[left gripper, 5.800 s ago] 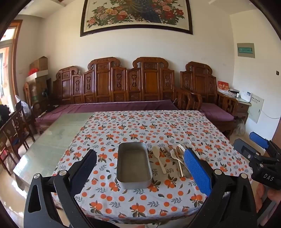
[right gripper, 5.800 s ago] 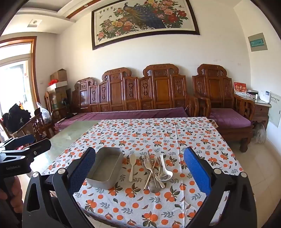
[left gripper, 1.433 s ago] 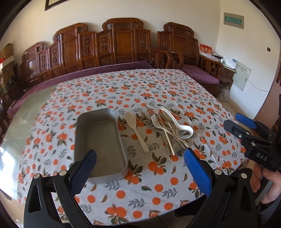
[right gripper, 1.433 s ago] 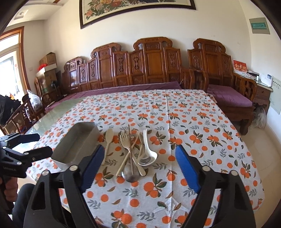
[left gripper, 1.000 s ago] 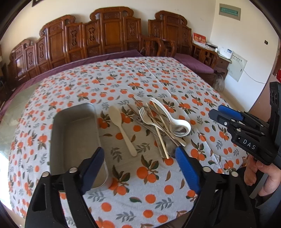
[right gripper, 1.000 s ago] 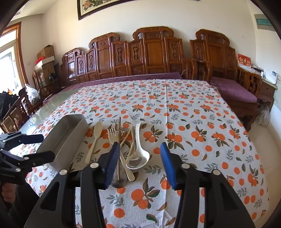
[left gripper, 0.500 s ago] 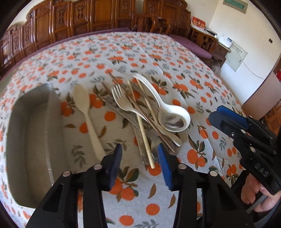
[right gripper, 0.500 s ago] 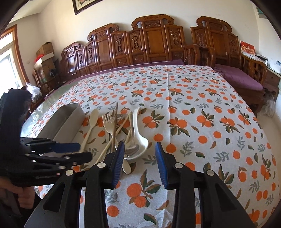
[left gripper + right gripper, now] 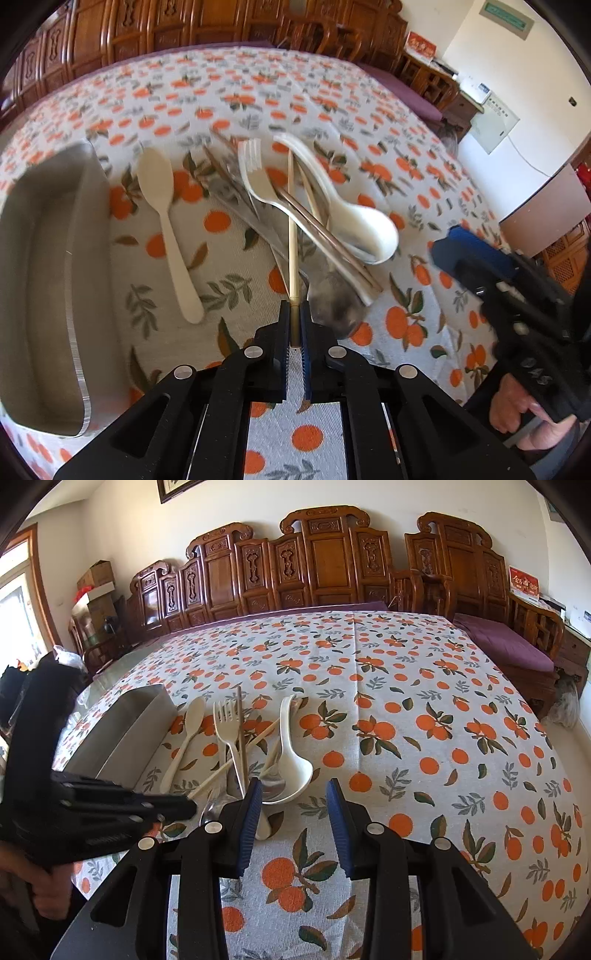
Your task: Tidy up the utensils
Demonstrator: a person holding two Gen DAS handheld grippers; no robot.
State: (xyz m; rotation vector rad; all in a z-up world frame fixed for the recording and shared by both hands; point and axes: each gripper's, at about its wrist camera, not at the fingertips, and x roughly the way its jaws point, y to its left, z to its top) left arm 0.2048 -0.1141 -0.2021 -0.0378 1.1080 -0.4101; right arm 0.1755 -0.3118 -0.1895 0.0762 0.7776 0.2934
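Observation:
My left gripper is shut on the near end of a pale wooden chopstick that lies in a pile of utensils on the orange-print tablecloth. The pile holds a cream fork, a white soup spoon and a metal spoon. A cream spoon lies apart, to their left. A grey metal tray stands left of it. My right gripper is partly open and empty, just in front of the white soup spoon. The left gripper and the tray also show in the right wrist view.
The table carries the orange-print cloth, bare on its right half. Carved wooden benches with purple cushions stand behind and to the right. Chairs and boxes stand at the far left.
My left gripper has dropped to the pile and closed on the chopstick's near end. My right gripper has come closer to the pile, with its jaws a little wider apart.

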